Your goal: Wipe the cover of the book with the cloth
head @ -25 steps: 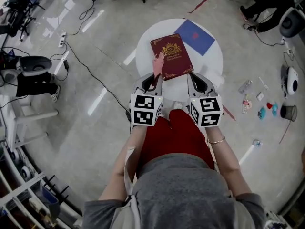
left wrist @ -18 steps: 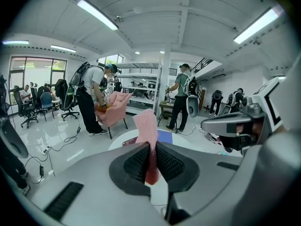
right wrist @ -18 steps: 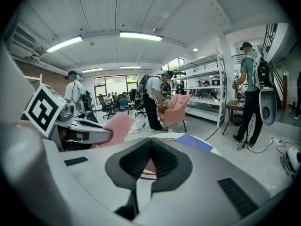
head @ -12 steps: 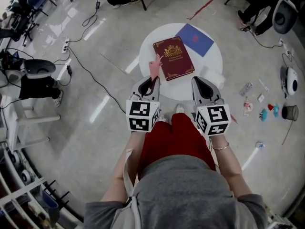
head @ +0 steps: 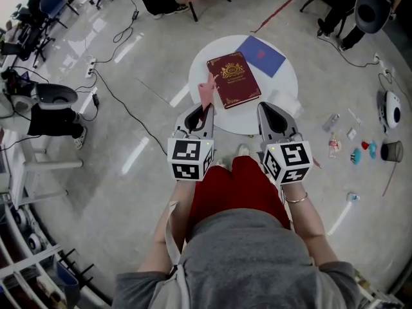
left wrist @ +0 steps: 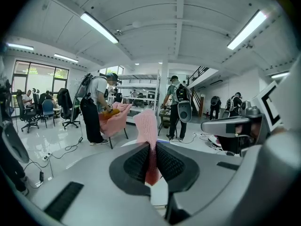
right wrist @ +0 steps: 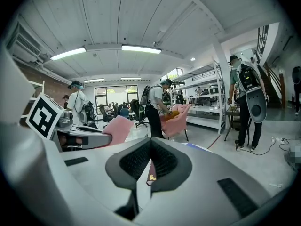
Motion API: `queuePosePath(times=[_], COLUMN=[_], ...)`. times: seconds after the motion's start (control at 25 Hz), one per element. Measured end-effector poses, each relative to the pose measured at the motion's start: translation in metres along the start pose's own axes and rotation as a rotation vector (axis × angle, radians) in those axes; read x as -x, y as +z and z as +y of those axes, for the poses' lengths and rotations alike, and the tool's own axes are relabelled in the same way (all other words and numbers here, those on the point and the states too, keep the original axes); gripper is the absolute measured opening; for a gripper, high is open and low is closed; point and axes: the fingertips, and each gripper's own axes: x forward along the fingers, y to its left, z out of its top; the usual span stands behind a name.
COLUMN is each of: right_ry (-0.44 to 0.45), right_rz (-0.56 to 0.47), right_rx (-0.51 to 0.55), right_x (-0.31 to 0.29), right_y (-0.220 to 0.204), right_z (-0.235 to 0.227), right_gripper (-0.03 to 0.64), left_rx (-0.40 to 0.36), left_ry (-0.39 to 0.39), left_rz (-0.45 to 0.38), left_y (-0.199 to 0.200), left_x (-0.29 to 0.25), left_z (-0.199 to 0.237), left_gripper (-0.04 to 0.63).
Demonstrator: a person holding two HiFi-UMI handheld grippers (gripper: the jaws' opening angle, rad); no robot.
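The left gripper (head: 205, 108) is clamped on the pink cloth (head: 207, 89), which stands up from between its jaws just beside the book's left edge. The red book (head: 234, 79) lies closed on the round white table (head: 283, 90), touching 1 blue folder (head: 261, 55). The right gripper (head: 269, 111) hovers at the table's near edge, jaws together and empty.

The left gripper (head: 201, 110) and the right gripper (head: 270, 110) have been drawn back toward the person and set a little wider apart. The pink cloth (head: 206, 90), pinched in the left fingers (head: 191, 118), has been pulled off the left edge of the book (head: 234, 79) and is now seen just beside it. The right fingers (head: 280, 118) have been taken back from the book's near corner to the near rim of the desk (head: 283, 82).
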Motion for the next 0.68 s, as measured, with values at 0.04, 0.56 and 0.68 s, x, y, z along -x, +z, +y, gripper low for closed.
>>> queuePosePath(times=[0.04, 0.56, 0.68], right_ry=[-0.001, -0.027, -0.031], right_rz=[-0.005, -0.046, -0.051], right_rx=[0.003, 0.022, 0.026], right_x=[0.002, 0.023, 0.026], right_y=[0.001, 0.008, 0.008], right_z=[0.001, 0.017, 0.02], right_gripper=[0.028, 0.028, 0.028], left_rx=[-0.001, -0.004, -0.005], left_ry=[0.0, 0.002, 0.002], left_rz=[-0.006, -0.052, -0.057], left_y=[0.001, 0.008, 0.007], left_x=[0.002, 0.033, 0.039], left_z=[0.0, 0.003, 0.003], left_gripper=[0.035, 0.035, 0.035])
